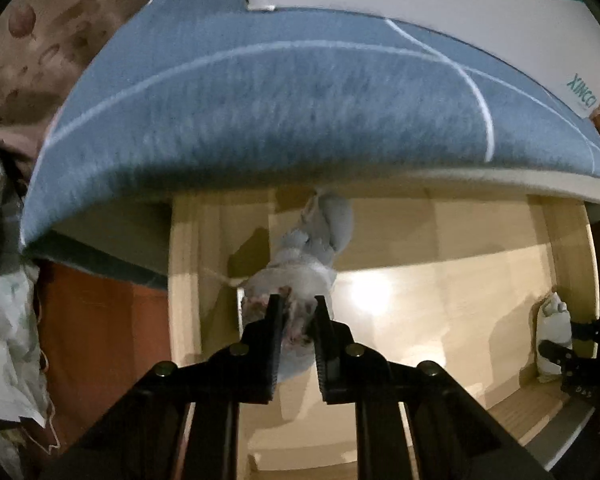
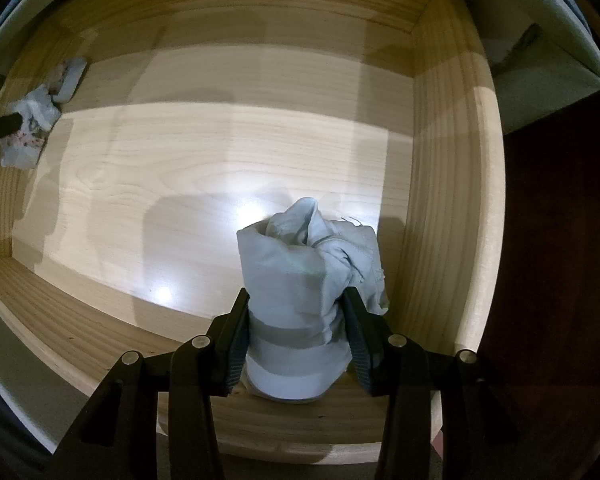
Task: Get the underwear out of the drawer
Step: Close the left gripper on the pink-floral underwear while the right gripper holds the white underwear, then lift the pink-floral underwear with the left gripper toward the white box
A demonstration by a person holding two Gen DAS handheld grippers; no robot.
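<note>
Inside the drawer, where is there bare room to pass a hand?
The drawer floor is bare between the floral underwear at its left wall and the grey underwear by the right wall. Each gripper, left and right, crowds its own corner.

We have open room across the middle of the drawer point(image 2: 228, 152): its pale wooden floor lies bare between the two bundles. The drawer's right wall point(image 2: 448, 200) stands just beside the right tongs point(image 2: 296, 320). Ahead of the left tongs point(image 1: 296, 312), the blue mattress point(image 1: 280, 112) overhangs the drawer's far side.
</note>
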